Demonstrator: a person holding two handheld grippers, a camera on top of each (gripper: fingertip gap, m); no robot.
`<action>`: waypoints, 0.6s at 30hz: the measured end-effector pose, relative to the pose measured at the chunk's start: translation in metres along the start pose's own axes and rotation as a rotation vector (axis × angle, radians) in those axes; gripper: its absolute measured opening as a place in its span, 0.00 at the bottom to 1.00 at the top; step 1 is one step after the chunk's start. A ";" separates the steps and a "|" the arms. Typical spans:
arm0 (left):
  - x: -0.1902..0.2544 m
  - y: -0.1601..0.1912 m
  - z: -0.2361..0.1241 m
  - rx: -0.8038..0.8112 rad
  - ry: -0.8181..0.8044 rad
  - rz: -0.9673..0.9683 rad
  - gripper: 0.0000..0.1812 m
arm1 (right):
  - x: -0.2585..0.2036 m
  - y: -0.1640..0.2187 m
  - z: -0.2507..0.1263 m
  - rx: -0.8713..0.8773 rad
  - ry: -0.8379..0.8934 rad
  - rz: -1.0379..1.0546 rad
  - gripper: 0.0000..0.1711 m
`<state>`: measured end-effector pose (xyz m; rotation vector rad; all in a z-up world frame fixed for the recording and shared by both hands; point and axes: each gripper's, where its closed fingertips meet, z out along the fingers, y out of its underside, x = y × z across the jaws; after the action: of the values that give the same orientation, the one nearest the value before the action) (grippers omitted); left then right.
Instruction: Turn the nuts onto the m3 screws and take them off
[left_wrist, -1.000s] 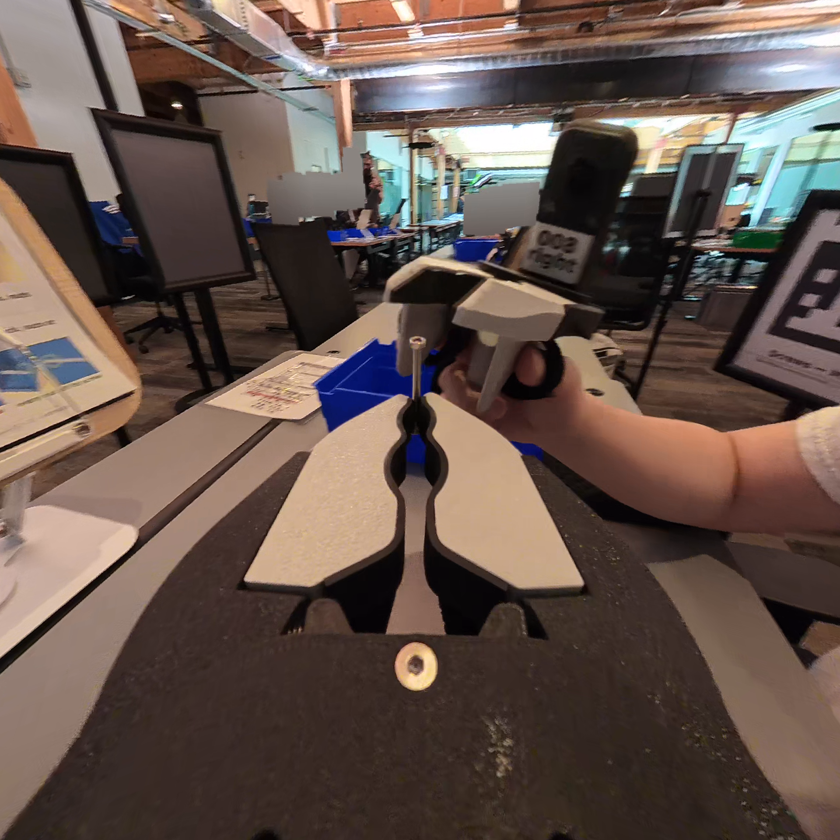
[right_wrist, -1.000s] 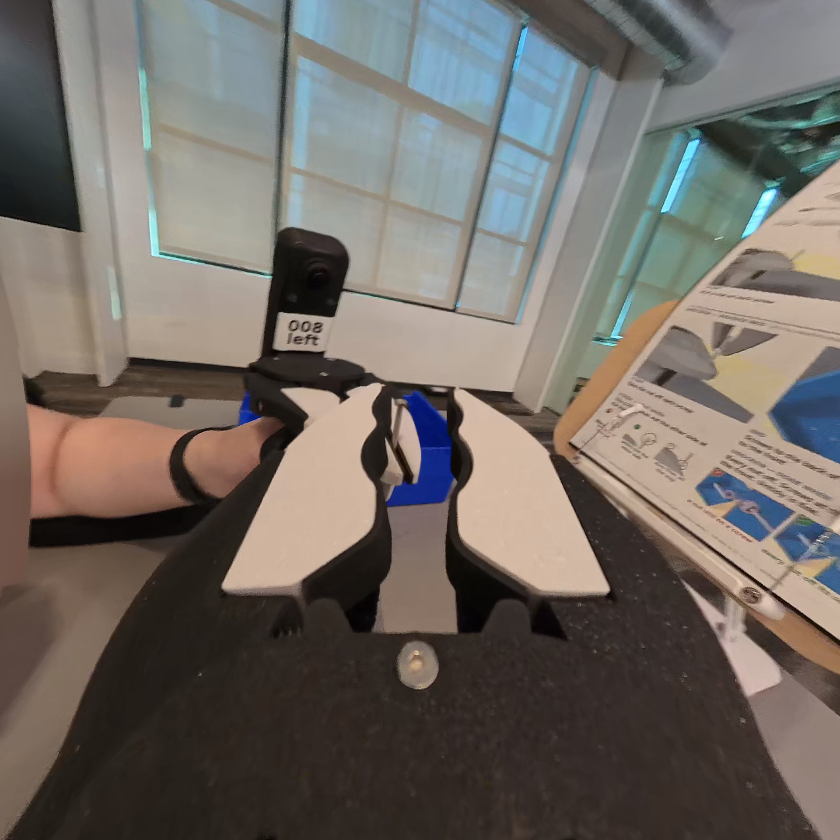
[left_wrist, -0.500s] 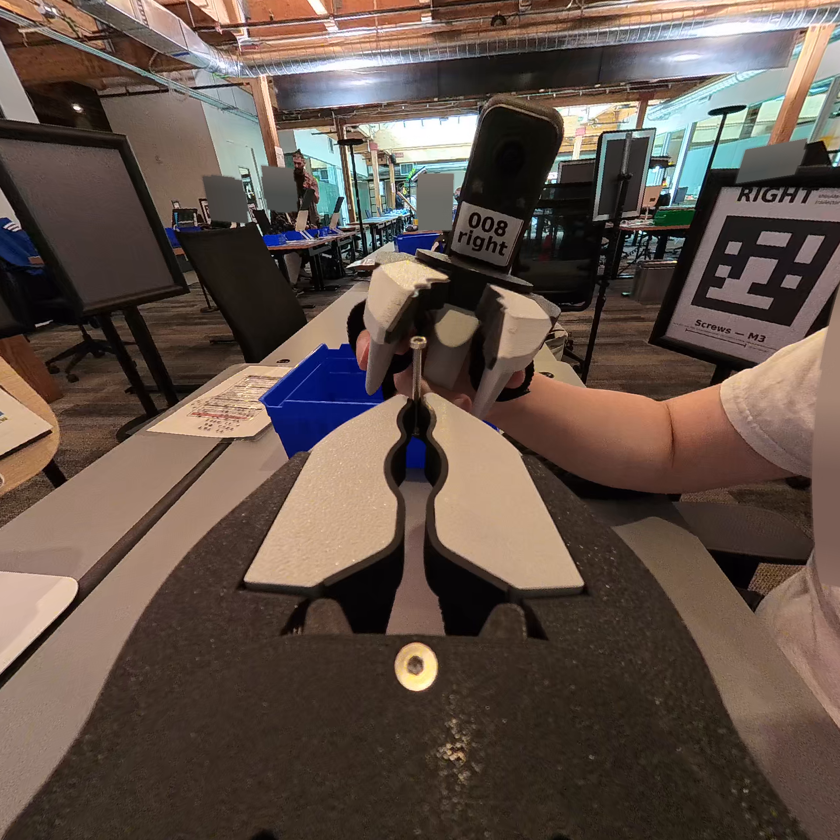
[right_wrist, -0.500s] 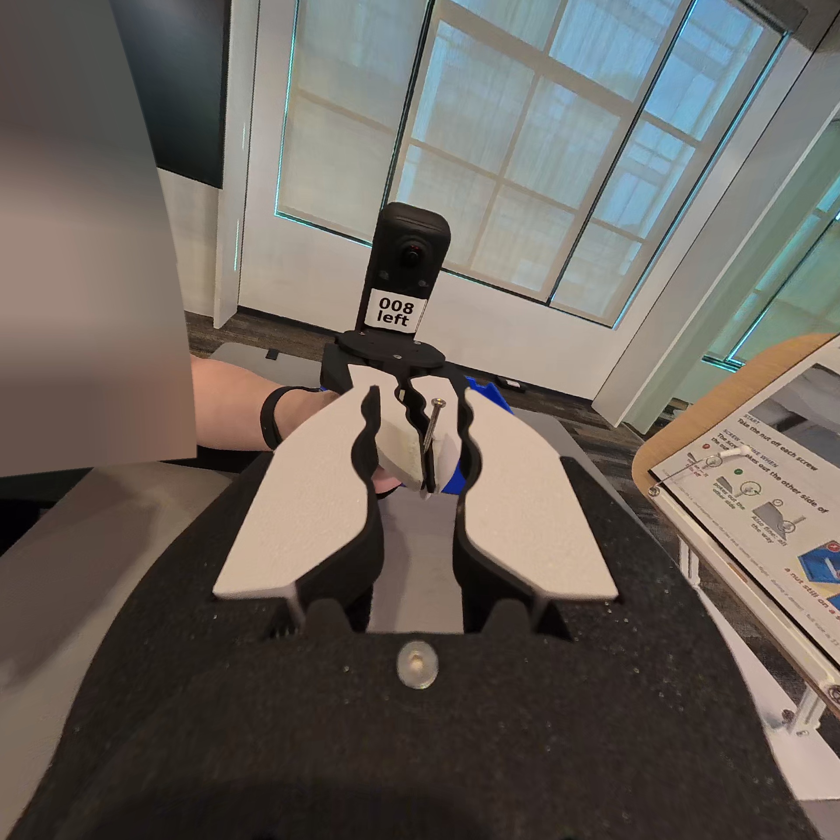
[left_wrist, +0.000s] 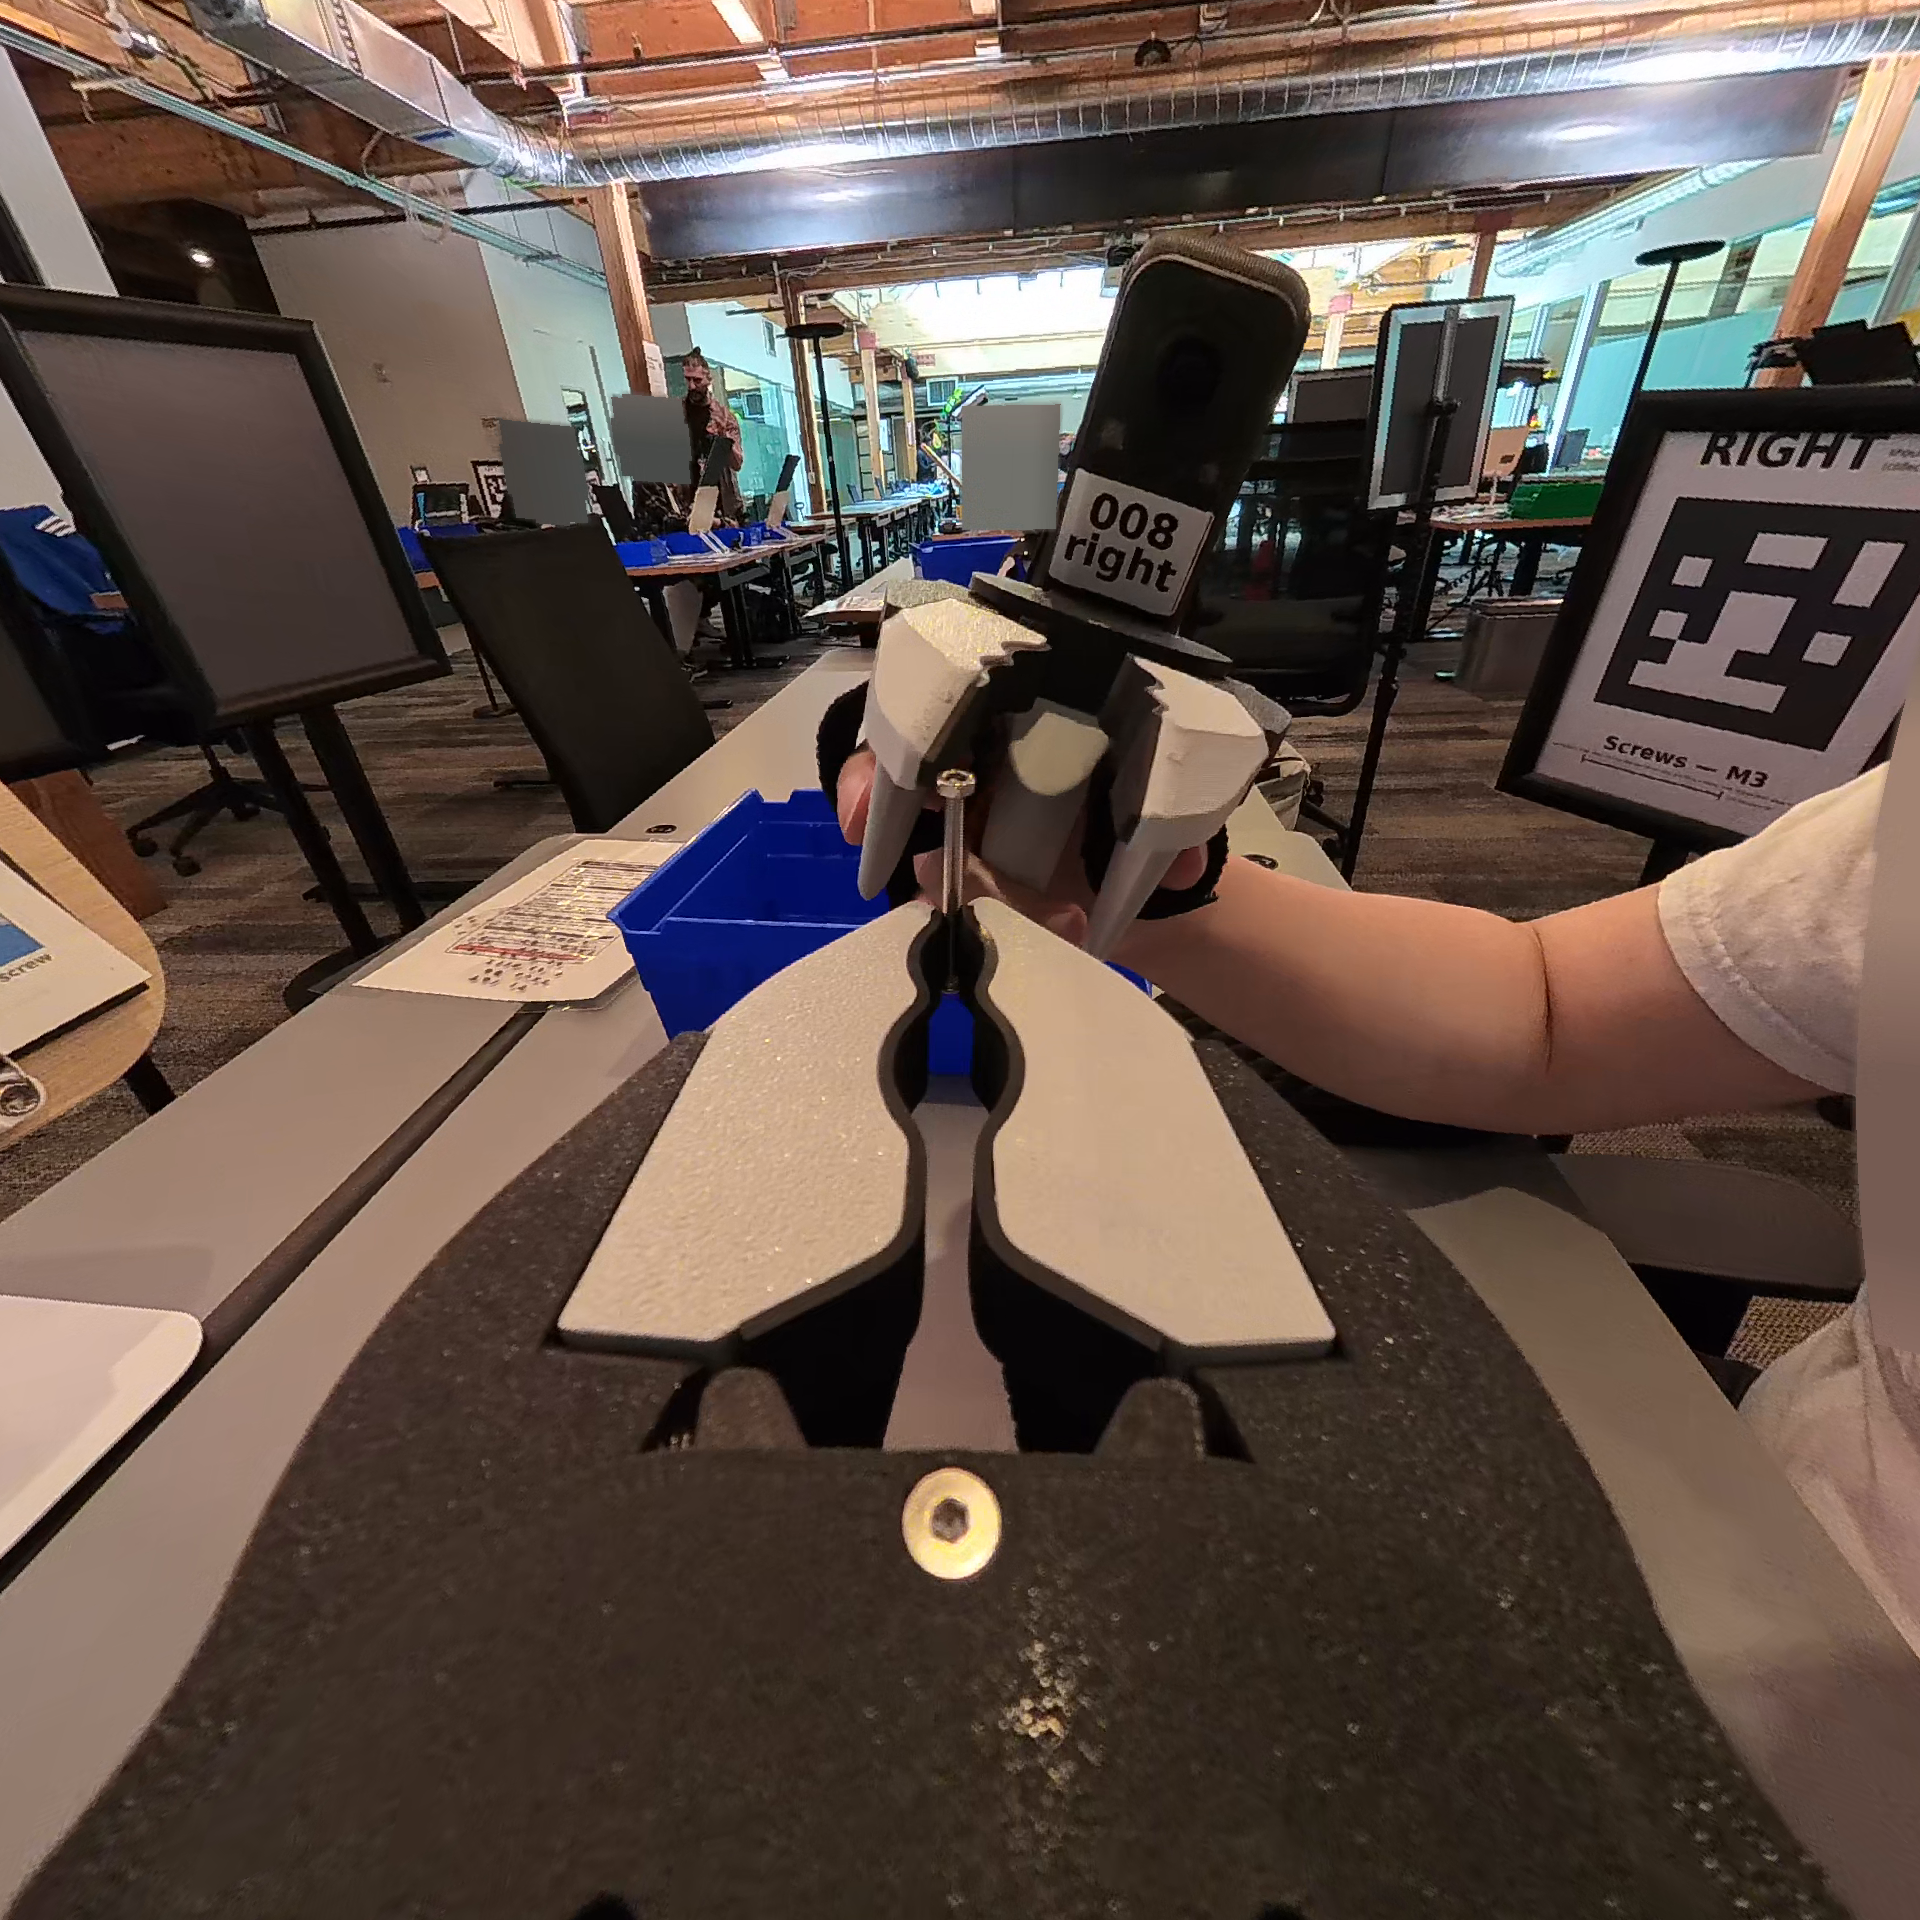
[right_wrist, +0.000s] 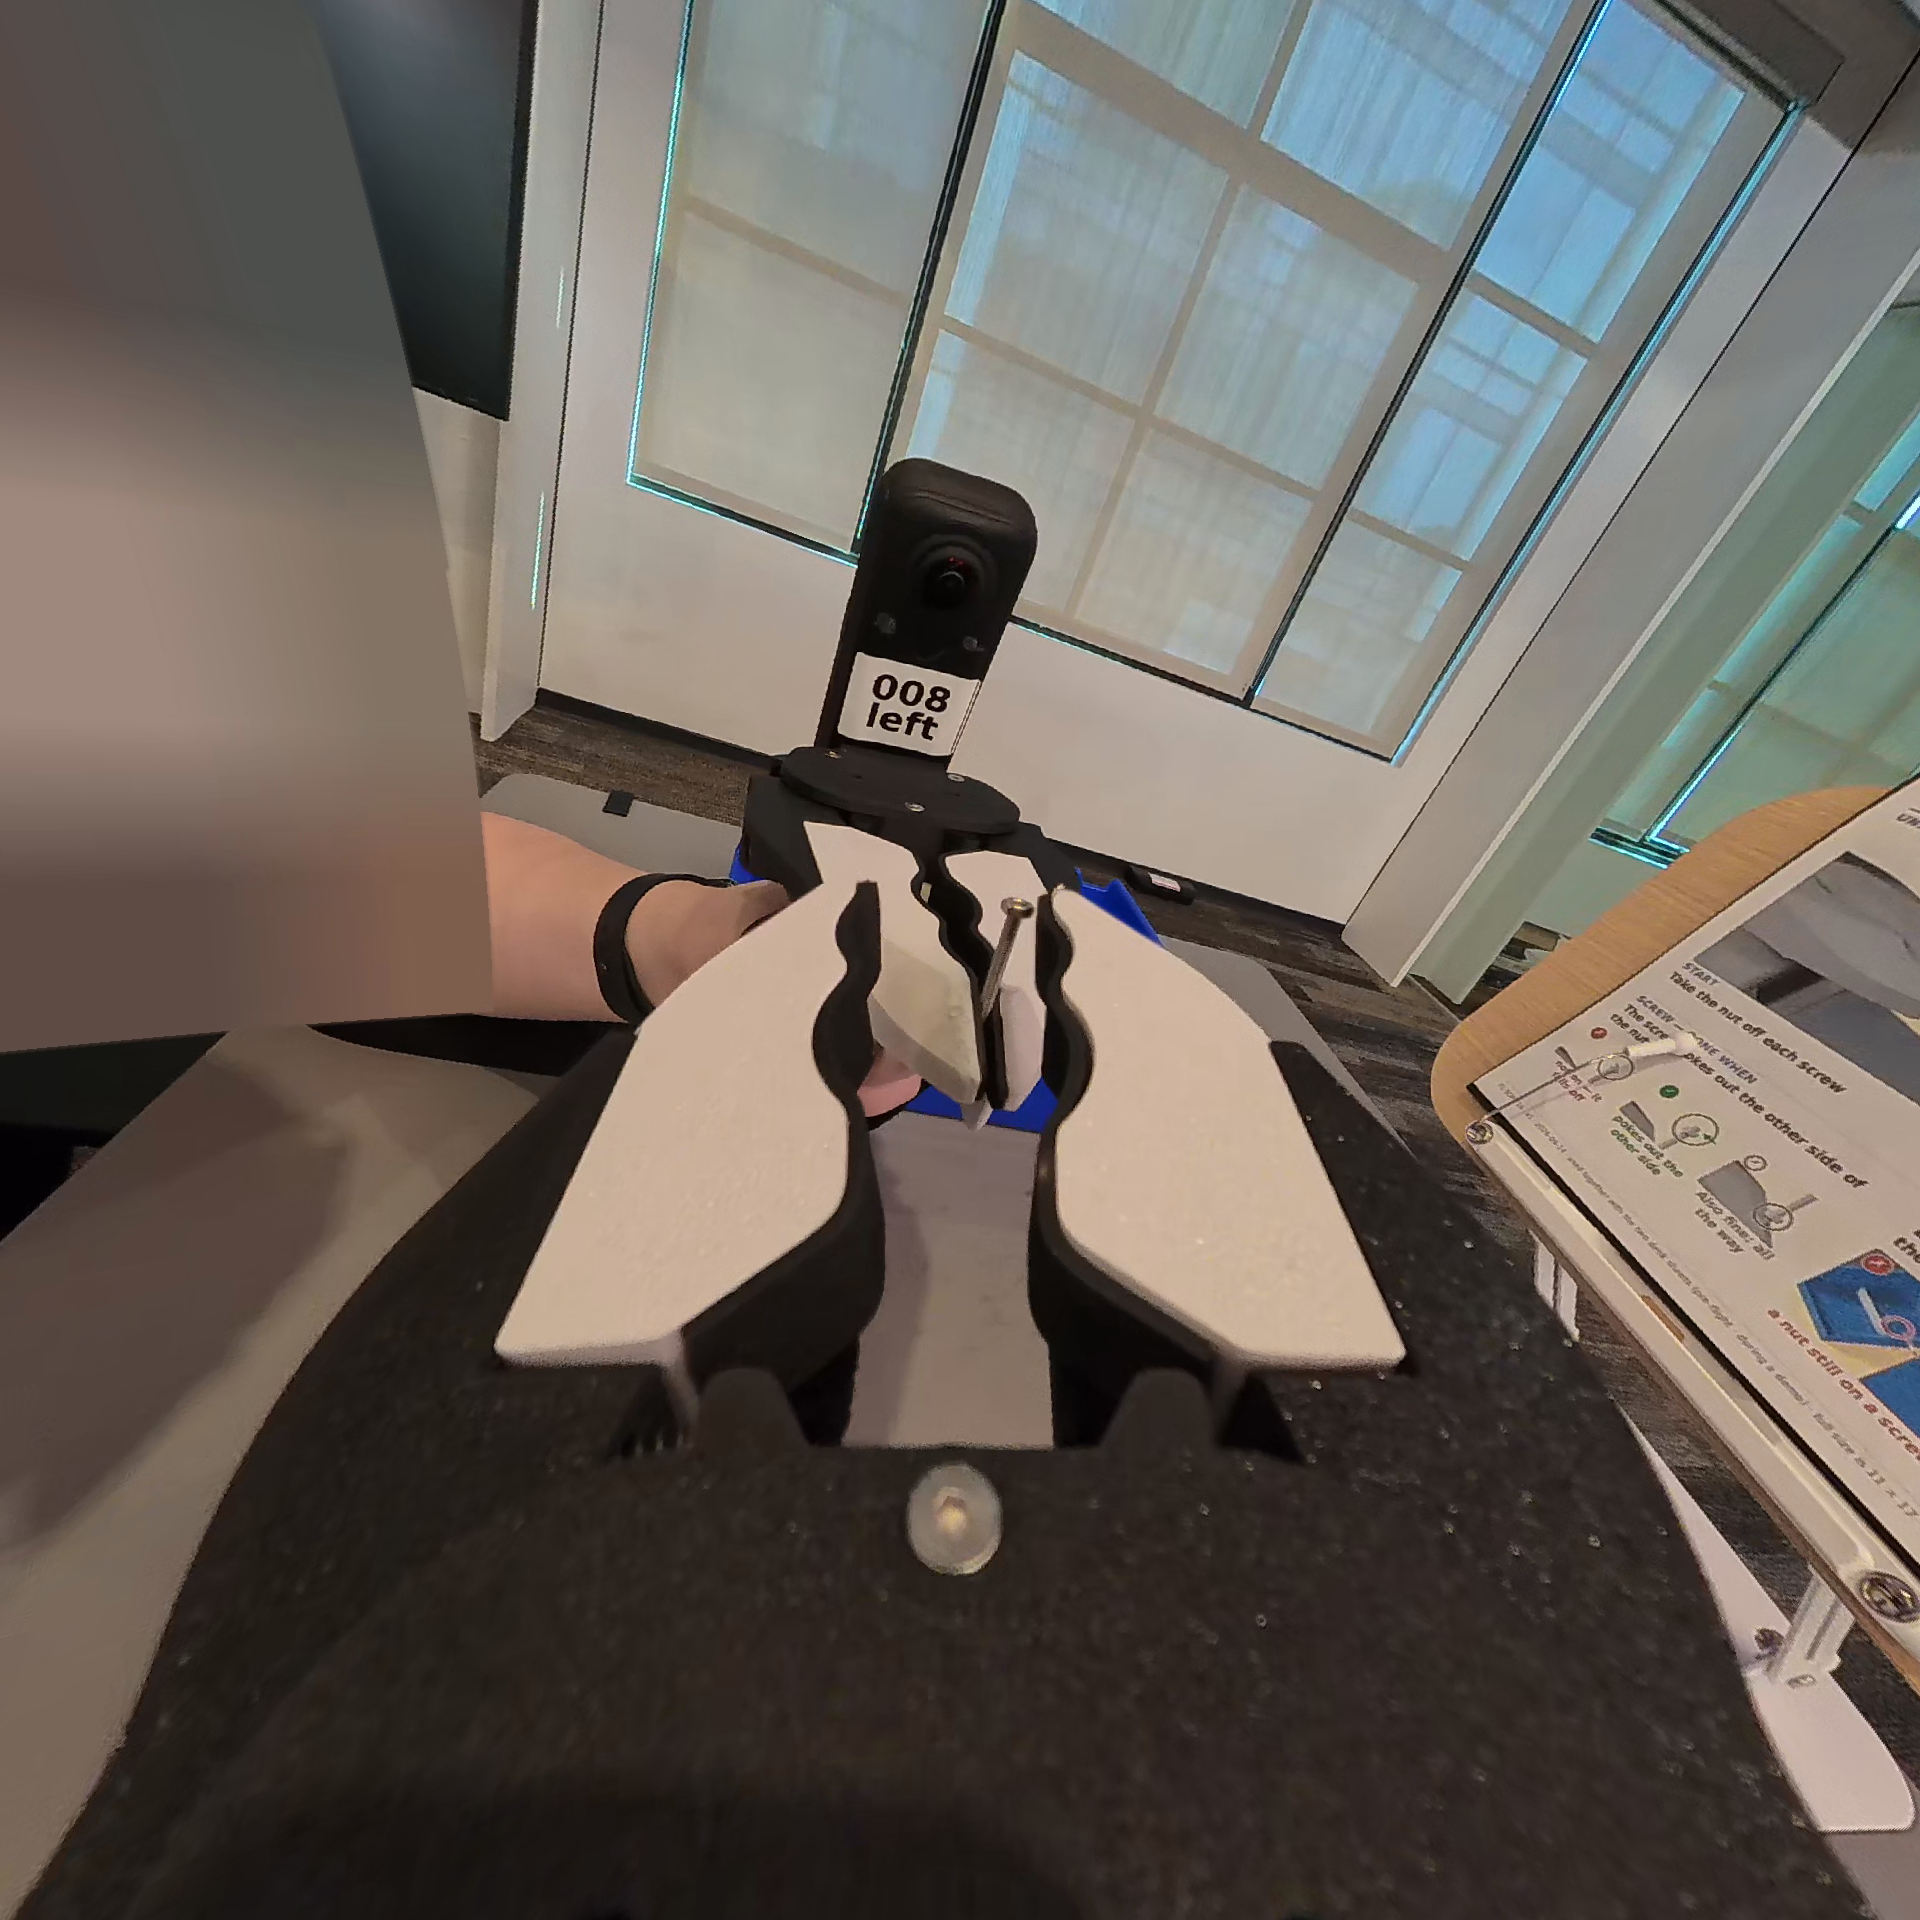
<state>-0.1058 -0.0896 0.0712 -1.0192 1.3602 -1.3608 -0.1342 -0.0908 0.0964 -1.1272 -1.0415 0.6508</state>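
A: Left wrist view first. What is the left gripper (left_wrist: 950, 920) doing?

B: Its two white, wavy-edged fingers (left_wrist: 790, 1122) are clenched on the lower end of a thin silver M3 screw (left_wrist: 952, 847). The screw stands upright out of the fingertips, head at twelve o'clock.

A: And beyond it?

B: The right gripper (left_wrist: 992, 899), black-bodied with white pointed fingers, faces this camera from twelve to one o'clock, held in a person's hand (left_wrist: 1049, 883). Its fingers stand apart, one on either side of the screw, touching nothing I can see. I cannot make out a nut on the shank.

A: What is under them?

B: An open blue plastic bin (left_wrist: 727, 925) on a long grey table (left_wrist: 312, 1101), at about eleven o'clock from the fingertips. A white printed sheet (left_wrist: 530, 935) lies just beside the bin at nine o'clock. A black-framed sign with a square marker (left_wrist: 1725, 613) stands at two o'clock.

A: Now the right wrist view.

B: The right gripper (right_wrist: 948, 935) has its broad white fingers (right_wrist: 717, 1153) released, with a wide gap. In that gap sits the left gripper (right_wrist: 982, 1049), tips gripping the screw (right_wrist: 1000, 961), which leans slightly toward one o'clock, nearer the right-hand finger but apart from it. Part of the blue bin (right_wrist: 1117, 909) shows behind. A wooden board carrying an illustrated instruction sheet (right_wrist: 1704, 1143) stands at three o'clock.
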 end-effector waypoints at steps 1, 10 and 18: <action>0.000 0.000 0.000 -0.001 -0.002 0.001 0.01 | 0.000 0.000 0.000 0.001 -0.002 -0.001 0.16; -0.002 -0.001 -0.001 0.003 -0.008 -0.011 0.01 | 0.003 -0.002 -0.003 0.008 0.020 -0.007 0.16; 0.000 0.000 0.000 -0.003 -0.001 -0.008 0.01 | 0.000 0.002 0.001 -0.019 0.015 -0.030 0.17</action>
<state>-0.1054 -0.0897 0.0710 -1.0288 1.3591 -1.3640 -0.1356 -0.0900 0.0945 -1.1294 -1.0523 0.6090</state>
